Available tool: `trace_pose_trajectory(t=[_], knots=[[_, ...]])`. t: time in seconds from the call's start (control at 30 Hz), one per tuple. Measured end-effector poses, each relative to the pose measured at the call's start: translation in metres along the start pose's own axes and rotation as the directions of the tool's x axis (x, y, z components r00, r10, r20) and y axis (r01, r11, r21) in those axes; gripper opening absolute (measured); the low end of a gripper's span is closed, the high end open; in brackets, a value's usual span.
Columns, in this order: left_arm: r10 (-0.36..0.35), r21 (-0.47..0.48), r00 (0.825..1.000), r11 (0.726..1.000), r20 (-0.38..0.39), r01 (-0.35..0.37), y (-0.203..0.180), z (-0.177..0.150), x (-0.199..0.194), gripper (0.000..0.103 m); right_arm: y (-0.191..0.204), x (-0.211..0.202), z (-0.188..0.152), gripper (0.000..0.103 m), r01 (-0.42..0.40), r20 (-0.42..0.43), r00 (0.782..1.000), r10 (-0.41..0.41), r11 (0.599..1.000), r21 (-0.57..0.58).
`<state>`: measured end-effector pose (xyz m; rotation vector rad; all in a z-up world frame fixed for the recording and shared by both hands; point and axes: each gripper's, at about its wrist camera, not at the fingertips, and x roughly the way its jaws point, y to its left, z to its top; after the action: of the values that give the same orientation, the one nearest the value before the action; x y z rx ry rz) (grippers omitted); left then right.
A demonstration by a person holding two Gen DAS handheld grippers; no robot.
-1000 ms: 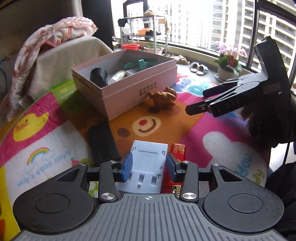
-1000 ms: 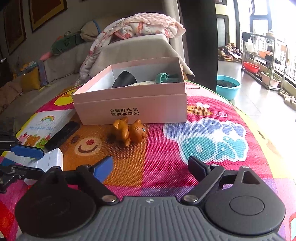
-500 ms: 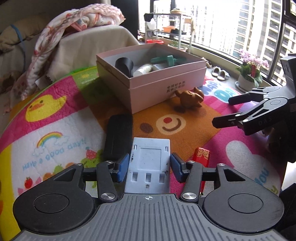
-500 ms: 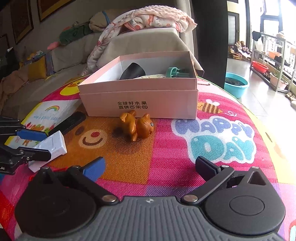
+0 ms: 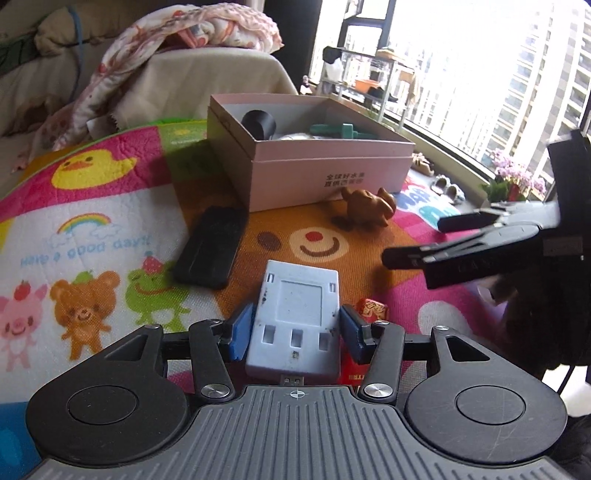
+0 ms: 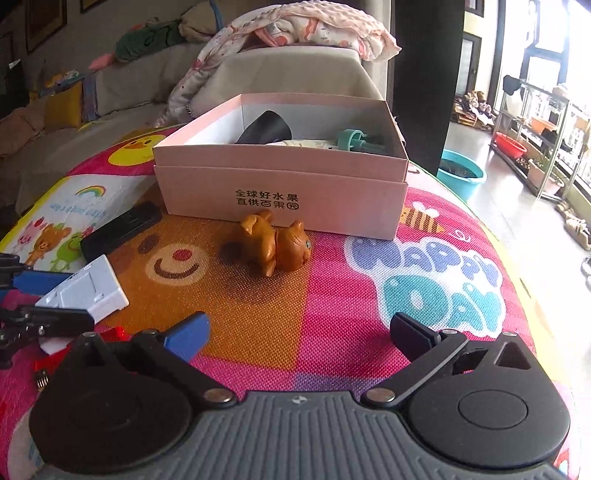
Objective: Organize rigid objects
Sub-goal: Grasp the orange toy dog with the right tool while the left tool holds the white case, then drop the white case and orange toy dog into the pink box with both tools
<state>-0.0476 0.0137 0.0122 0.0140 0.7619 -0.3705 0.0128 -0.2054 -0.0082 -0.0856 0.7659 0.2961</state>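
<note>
Nearest in the left wrist view, the left tongs [image 5: 297,334] stood about half open around a white plastic block [image 5: 297,314]. Its blue pads lay against the block's two long sides, gripping the near end, where a small metal plug stuck out. The far end of the block pointed toward the box. Just right of the block, partly under it, lay a red packet [image 5: 371,310] on the play mat [image 5: 92,258].

Nearest in the right wrist view, the right tongs [image 6: 299,334] stood spread as wide as they go, with nothing between the fingers but the mat's coloured weave. The same tongs showed at the right edge of the left wrist view, hanging above the mat.

A little farther, left of the block, a flat black case [image 5: 210,247] lay on the mat, angled toward the box. Beyond the mat's bear face, a brown toy animal [image 6: 275,245] lay on its side just in front of the box; whether it touched the box could not be told.

Farther still sat the open pink box [image 6: 280,195], printed with dark characters on its near wall. Inside lay a black cylinder [image 5: 258,123], a teal plastic piece [image 6: 354,142] and something pale between them. Behind the box stood a covered seat with a patterned blanket [image 6: 295,29].
</note>
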Motion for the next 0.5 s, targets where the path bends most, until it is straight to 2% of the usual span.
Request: trace_pose_trajectory(t=[0.13,0.17,0.23,0.27,0.3,0.33,0.5], knots=[[0.039,0.089,0.999,0.995,-0.003,-0.039,-0.010,-0.003,-0.001,0.055,0.011,0.020,0.019,0.103,0.021,0.004,1.000,-0.021,0.999,0.032],[0.041,0.094,0.999,0.995,-0.005,-0.040,-0.010,-0.004,-0.002,0.054,0.015,0.024,0.023,0.098,0.032,0.010,0.999,-0.032,0.999,0.033],[0.030,0.081,1.000,0.996,-0.007,-0.029,-0.006,-0.003,-0.002,0.054,0.023,0.030,0.030,0.085,0.053,0.038,0.998,-0.054,0.998,0.020],[0.028,0.070,1.000,0.997,-0.006,-0.028,-0.004,-0.003,-0.002,0.054,0.027,0.031,0.032,0.073,0.056,0.048,0.997,-0.056,0.998,0.004],[0.030,0.058,1.000,0.998,-0.002,-0.030,-0.002,-0.003,-0.003,0.054,0.032,0.030,0.034,0.054,0.058,0.058,0.997,-0.057,0.998,-0.022],[0.027,0.049,1.000,0.998,0.002,-0.027,0.000,-0.003,-0.003,0.054,0.037,0.028,0.034,0.048,0.069,0.063,0.996,-0.065,0.996,-0.054],[0.015,0.038,1.000,0.999,0.026,-0.016,0.000,-0.008,-0.007,0.053,0.039,0.002,0.021,0.048,0.008,0.047,0.999,-0.003,0.993,-0.116]])
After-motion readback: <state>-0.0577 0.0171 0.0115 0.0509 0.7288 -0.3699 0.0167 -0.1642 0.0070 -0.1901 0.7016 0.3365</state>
